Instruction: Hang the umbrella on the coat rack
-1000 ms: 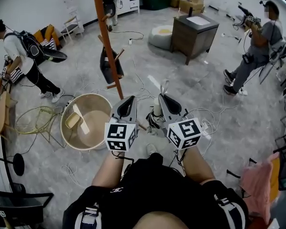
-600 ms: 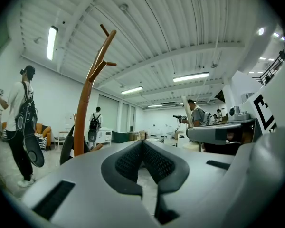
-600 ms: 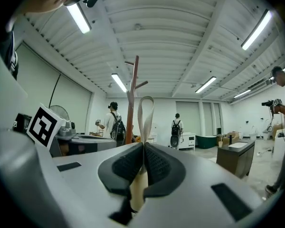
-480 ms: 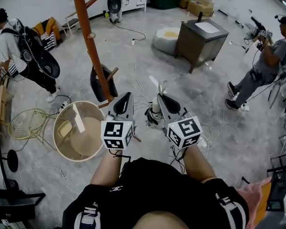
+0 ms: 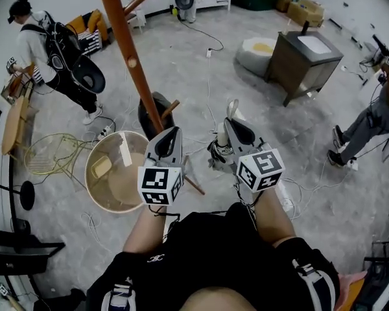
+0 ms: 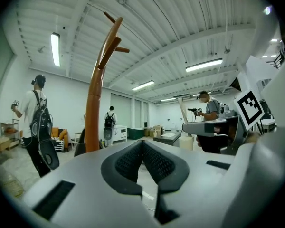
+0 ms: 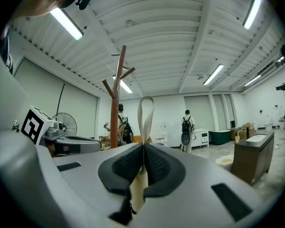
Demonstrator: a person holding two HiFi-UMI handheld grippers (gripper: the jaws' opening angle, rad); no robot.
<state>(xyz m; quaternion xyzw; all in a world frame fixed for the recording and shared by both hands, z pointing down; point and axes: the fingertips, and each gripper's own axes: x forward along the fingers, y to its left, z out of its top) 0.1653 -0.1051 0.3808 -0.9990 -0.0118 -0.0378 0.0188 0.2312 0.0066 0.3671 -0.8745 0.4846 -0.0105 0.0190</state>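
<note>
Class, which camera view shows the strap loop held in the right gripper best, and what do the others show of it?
The right gripper view: the strap loop stands upright, pinched between the right gripper jaws. The head view shows it only small and pale past that gripper's tip. The left gripper view does not show it.

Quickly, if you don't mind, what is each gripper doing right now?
Left gripper: shut, nothing between its jaws.
Right gripper: shut on the umbrella's strap loop.
</note>
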